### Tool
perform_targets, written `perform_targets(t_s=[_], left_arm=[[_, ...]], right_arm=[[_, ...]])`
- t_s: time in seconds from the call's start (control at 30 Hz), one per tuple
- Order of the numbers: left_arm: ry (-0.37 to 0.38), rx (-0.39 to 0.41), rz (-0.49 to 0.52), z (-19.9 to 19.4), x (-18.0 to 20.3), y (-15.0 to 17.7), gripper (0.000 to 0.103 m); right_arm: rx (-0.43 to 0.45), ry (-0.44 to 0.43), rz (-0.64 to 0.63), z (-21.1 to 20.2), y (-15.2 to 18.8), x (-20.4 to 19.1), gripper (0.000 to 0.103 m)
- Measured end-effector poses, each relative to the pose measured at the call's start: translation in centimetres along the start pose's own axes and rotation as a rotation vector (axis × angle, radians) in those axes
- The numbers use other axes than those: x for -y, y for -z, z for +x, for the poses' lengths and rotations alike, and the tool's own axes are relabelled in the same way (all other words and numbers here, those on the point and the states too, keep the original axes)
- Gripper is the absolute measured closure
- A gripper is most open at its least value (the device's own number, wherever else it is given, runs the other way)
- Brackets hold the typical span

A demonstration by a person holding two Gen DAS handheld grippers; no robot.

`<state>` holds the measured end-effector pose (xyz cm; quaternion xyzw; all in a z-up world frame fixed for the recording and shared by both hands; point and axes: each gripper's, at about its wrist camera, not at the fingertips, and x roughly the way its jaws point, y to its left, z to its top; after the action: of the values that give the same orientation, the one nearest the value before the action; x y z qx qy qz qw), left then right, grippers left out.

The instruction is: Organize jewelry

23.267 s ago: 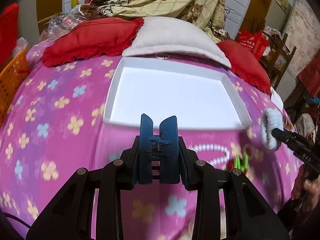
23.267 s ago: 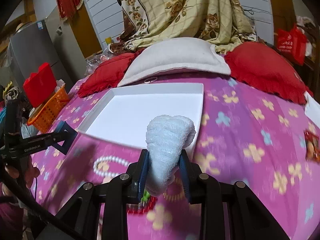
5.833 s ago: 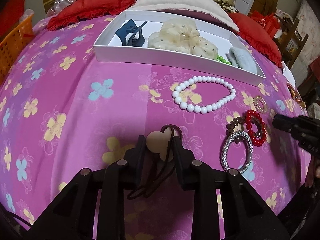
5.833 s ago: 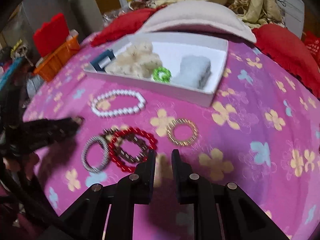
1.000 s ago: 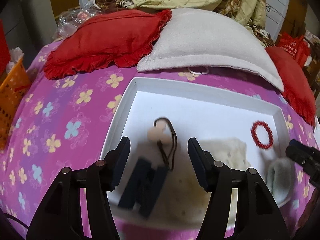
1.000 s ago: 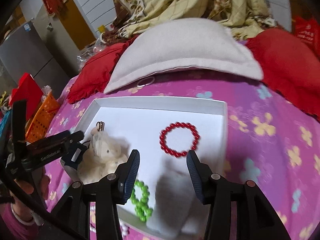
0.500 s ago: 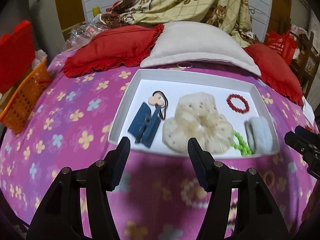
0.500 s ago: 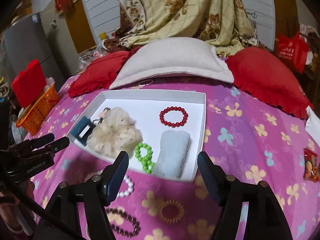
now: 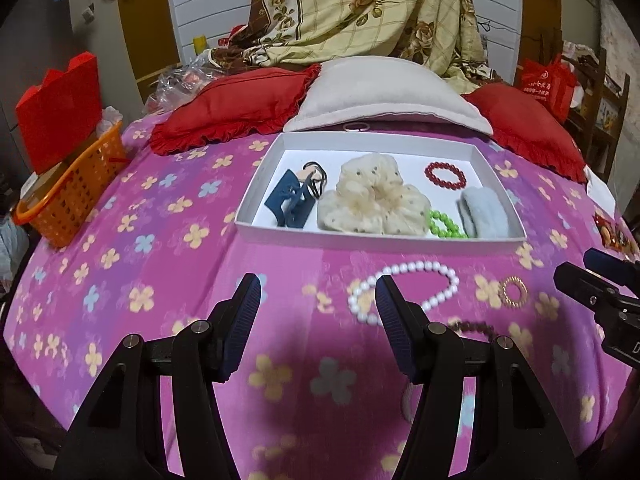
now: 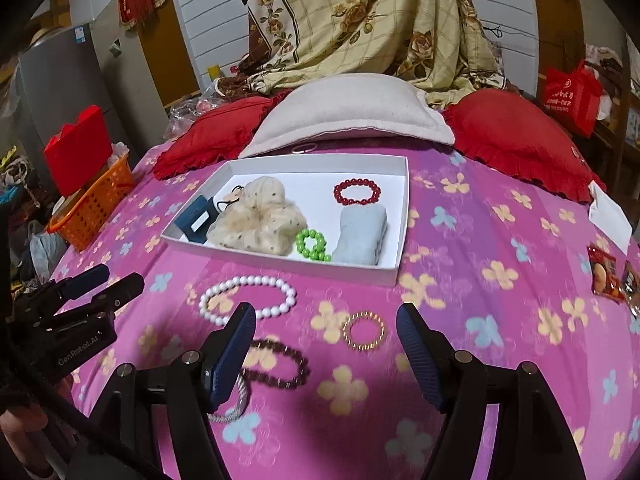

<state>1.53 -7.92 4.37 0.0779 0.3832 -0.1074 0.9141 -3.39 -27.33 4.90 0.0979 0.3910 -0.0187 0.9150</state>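
Plainly, both tongs hung spread apart and empty above the flowered pink bedspread [image 10: 500, 220]. The left tongs [image 9: 316, 312] carried white lettering reading "GenRobot.AI" on the body, legible in the right wrist view. The white tray [image 10: 402, 216] held a blue hair clip [image 10: 196, 218], a cream scrunchie [image 10: 256, 220], a red bead bracelet [image 10: 357, 192], a green bead bracelet [image 10: 312, 245] and a pale blue scrunchie [image 10: 362, 234]. Outside it, on the bedspread near the right tongs [image 10: 326, 336], lay a white pearl bracelet [image 10: 248, 298], a gold ring bracelet [image 10: 365, 330] and a dark brown bracelet [image 10: 280, 364]. Writing on the red bag [image 10: 570, 96] was too small to read.
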Motion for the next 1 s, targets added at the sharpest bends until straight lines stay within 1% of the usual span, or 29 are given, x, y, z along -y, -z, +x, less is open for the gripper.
perform_targets(t_s=[0.1,0.17,0.3,0.63,0.8,1.0], left_arm=[[0.005,0.004,-0.009,-0.9,0.1,1.0,0.043],[0.006,0.004,-0.009,-1.3,0.3,1.7,0.043],[0.011,0.001,-0.007,-1.9,0.6,2.7,0.043],[0.014,-0.011,-0.011,-2.8,0.8,4.1,0.043],[0.016,-0.017,-0.011,-3.0,0.8,4.4,0.043],[0.022,-0.020,-0.009,-3.2,1.0,4.8,0.043]], right_arm=[[0.012,0.014,-0.009,-0.9,0.9,-0.4,0.031],[0.018,0.012,-0.008,-1.4,1.3,-0.5,0.027],[0.021,0.016,-0.017,-2.1,2.0,-0.8,0.027],[0.023,0.034,-0.062,-3.2,3.1,-1.5,0.027],[0.020,0.048,-0.084,-3.5,3.6,-1.6,0.027],[0.018,0.043,-0.085,-3.6,3.8,-1.5,0.027]])
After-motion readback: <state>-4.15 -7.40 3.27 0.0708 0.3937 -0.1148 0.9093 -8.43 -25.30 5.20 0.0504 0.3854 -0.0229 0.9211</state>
